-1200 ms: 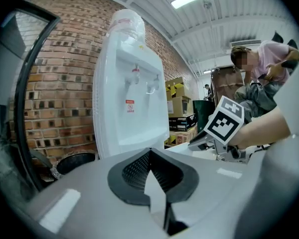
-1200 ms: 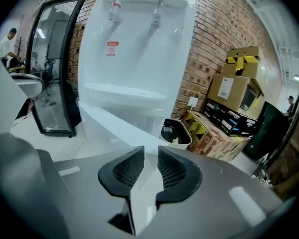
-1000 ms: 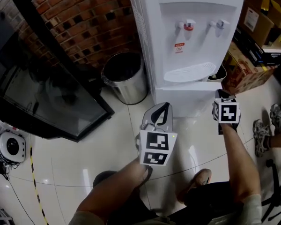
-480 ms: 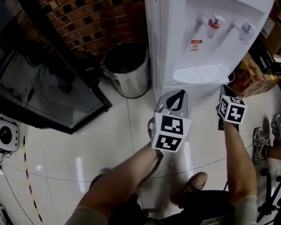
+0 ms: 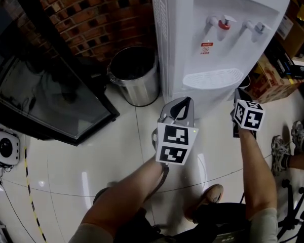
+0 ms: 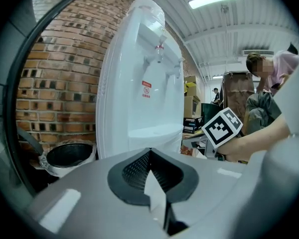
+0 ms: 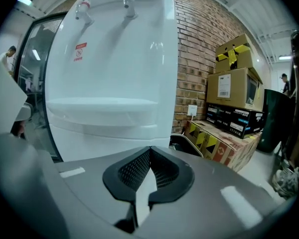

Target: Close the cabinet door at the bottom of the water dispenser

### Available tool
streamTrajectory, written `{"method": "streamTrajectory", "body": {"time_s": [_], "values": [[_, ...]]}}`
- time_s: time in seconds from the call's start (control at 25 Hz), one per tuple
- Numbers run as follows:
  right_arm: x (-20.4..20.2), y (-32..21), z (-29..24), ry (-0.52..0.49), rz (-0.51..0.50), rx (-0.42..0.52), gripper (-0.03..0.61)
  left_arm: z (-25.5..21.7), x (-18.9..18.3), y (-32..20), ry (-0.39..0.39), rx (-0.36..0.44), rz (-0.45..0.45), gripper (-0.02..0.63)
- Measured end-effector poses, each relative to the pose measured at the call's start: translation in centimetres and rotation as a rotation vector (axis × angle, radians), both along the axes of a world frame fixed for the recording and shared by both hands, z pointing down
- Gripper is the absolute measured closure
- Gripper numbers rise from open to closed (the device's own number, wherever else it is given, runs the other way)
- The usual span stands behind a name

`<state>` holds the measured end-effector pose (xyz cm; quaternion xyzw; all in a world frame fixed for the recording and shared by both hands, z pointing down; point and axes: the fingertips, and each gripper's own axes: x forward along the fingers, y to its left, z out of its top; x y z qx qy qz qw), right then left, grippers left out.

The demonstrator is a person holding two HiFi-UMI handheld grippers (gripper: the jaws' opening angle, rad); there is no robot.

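The white water dispenser [image 5: 218, 49] stands against the brick wall. Its lower cabinet door [image 7: 104, 141] is a plain white panel under the drip tray that looks flush with the body, and in the head view it [image 5: 205, 94] is mostly hidden under the tray. My left gripper [image 5: 186, 101] is shut and empty, pointing at the left part of the lower front, just short of it. In its own view the left gripper [image 6: 149, 151] has its pads together. My right gripper [image 5: 237, 91] is by the dispenser's right front corner. Its own view shows the right gripper [image 7: 150, 148] shut on nothing.
A steel trash bin [image 5: 134, 77] stands left of the dispenser. A black glass-fronted cabinet [image 5: 45, 95] leans farther left. Cardboard boxes [image 7: 234, 93] are stacked to the right. My shoe [image 5: 210, 196] is on the shiny tile floor, and someone else's shoes [image 5: 299, 135] are at the right edge.
Both grippers have come closer to the dispenser's lower front. The left one now overlaps its base in the head view. Little has moved in the last half second.
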<state>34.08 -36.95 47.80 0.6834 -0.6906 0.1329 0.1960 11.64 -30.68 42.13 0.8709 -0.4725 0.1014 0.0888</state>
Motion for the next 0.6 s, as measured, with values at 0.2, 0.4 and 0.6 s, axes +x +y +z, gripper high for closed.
{"method": "streamTrajectory", "body": {"time_s": [0.2, 0.4, 0.6], "values": [[-3.0, 3.3, -4.9, 0.029, -0.067, 0.056, 0.578, -2.5, -1.2, 2.2, -0.005, 0.016, 0.005, 0.614], [-7.8, 9.1, -11.5, 0.046, -0.149, 0.158, 0.578, -6.1, -4.2, 5.7, -0.012, 0.042, -0.004, 0.614], [-13.8, 15.4, -16.6, 0.048, -0.263, 0.249, 0.578, -9.9, -7.5, 10.9, 0.002, 0.093, 0.000, 0.614]]}}
